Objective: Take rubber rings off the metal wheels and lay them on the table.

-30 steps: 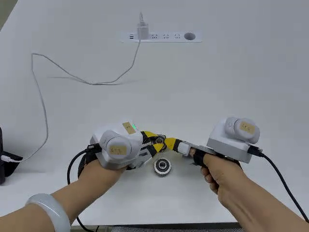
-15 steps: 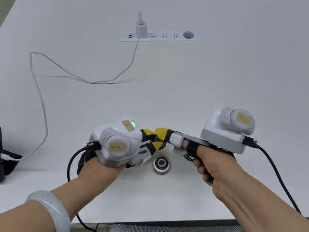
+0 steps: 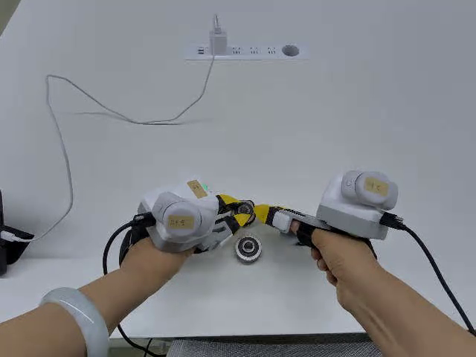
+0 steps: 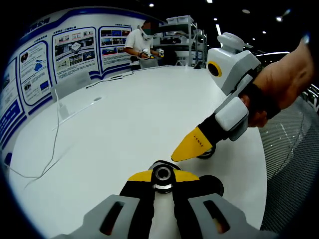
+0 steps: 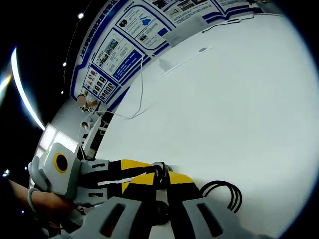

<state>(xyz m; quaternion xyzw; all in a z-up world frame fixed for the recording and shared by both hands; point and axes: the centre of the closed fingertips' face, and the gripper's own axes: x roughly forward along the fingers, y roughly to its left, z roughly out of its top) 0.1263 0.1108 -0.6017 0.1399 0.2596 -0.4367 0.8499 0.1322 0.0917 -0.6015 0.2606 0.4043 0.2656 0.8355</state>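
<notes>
Left fingers (image 4: 139, 176) stay clamped on a wheel (image 4: 163, 175) above the counter's (image 3: 297, 134) near edge, ring (image 4: 162, 164) seemingly still on, while right fingers (image 4: 192, 144), closure unclear, have eased back to just beside it, so likely a regrip before pulling.

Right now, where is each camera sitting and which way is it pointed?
Head view: on the headset, facing forward and down at the table; the left hand, right hand, left tool and right tool show.
Left gripper view: on the left tool, looking along its jaws, shut on a metal wheel; the right tool is at the right.
Right gripper view: on the right tool, looking along its jaws; the left tool is at the left.
Shared: all three show that wheel.
</notes>
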